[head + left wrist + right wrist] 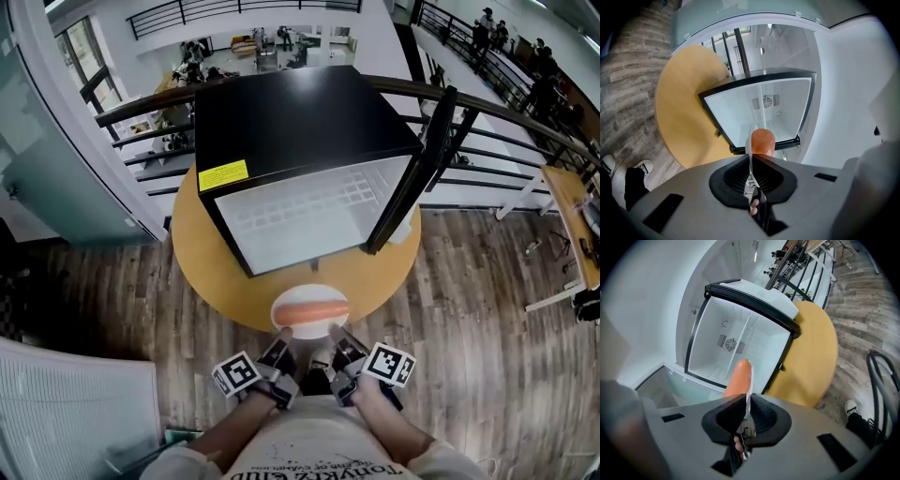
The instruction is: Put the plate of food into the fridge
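Observation:
A white plate [309,310] carrying an orange sausage [310,312] hangs over the near edge of the round table, in front of the open black fridge [300,155]. My left gripper [281,339] is shut on the plate's near left rim, and my right gripper [334,337] is shut on its near right rim. In the left gripper view the plate's edge [749,157] stands between the pads with the sausage [762,141] beyond. In the right gripper view the plate's edge [748,394] and sausage [738,377] point toward the fridge's white interior [736,345].
The fridge door [417,169] is swung open to the right. The fridge stands on a round yellow table [211,267] by a balcony railing [511,122]. A wire shelf [309,208] divides the white inside. A desk [574,225] sits at the far right over wooden floor.

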A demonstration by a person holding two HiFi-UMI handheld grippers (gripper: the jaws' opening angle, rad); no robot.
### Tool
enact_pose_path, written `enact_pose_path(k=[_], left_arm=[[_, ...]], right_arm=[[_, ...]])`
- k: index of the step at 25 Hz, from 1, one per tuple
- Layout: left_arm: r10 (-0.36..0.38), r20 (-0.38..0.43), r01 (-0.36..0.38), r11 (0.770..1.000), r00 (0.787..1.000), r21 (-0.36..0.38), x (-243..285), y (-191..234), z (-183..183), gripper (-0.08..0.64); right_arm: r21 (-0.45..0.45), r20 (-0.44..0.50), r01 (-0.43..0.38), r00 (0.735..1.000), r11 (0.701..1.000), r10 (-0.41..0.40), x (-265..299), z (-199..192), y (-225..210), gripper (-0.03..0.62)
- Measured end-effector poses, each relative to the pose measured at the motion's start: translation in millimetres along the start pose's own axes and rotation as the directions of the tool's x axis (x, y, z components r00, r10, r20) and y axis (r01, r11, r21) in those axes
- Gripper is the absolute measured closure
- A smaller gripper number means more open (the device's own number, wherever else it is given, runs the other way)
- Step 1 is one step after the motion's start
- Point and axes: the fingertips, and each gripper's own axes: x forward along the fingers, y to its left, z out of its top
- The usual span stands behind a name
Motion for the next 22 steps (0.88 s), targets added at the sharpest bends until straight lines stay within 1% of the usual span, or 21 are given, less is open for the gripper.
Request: enact_pose_path(k=[1,3,4,6,9,10,13,14,19,22], left_arm=[[0.015,0.007,-0.015,1.000,1.000,-0.001,4,3,4,0.528],[0.069,0.022,-0.069,0.998,0.997,0.000,7,15,14,0.528],[0.074,0.032,-0.074,0.997,0.997,-0.003,11,17,16,0.528],[0.062,0.053,-0.061,0.998,0.997,-0.009,24,14,15,0.528],[0.105,0.071,-0.104,0.995,0.992,-0.007,42,17,9,0.528],[0.101,0.075,-0.101,0.995,0.992,-0.010,47,15,8,0.528],[0.033,0.093,-0.029,0.999,0.995,-0.043,58,2,10,0.528],[0.028,0.097,-0.024,0.999,0.995,-0.048,59,1,11,0.528],[0.107,0.082,-0.105,0.994,0.991,-0.038,58,15,21,0.528],[0.080,0.077,-0.077,0.996,0.994,-0.041,64,13,29,0.526]], right_arm=[[-0.001,-0.006,-0.003,1.000,1.000,0.003,6,5,0,0.545],[-0.001,-0.023,-0.009,1.000,1.000,0.009,20,10,0,0.545],[-0.001,-0.033,-0.011,0.999,1.000,0.011,25,13,-2,0.545],[-0.003,-0.053,-0.014,0.998,1.000,0.014,28,25,-7,0.545],[-0.002,-0.076,-0.019,0.997,1.000,0.019,28,47,-15,0.545],[0.000,-0.081,-0.019,0.997,1.000,0.019,29,51,-16,0.545],[0.007,-0.095,-0.013,0.995,1.000,0.013,32,55,-16,0.545],[0.009,-0.099,-0.012,0.995,1.000,0.013,34,56,-16,0.545],[0.019,-0.098,-0.001,0.995,1.000,0.003,45,58,-16,0.545],[0.025,-0.092,0.011,0.996,1.000,-0.009,53,58,-16,0.545]])
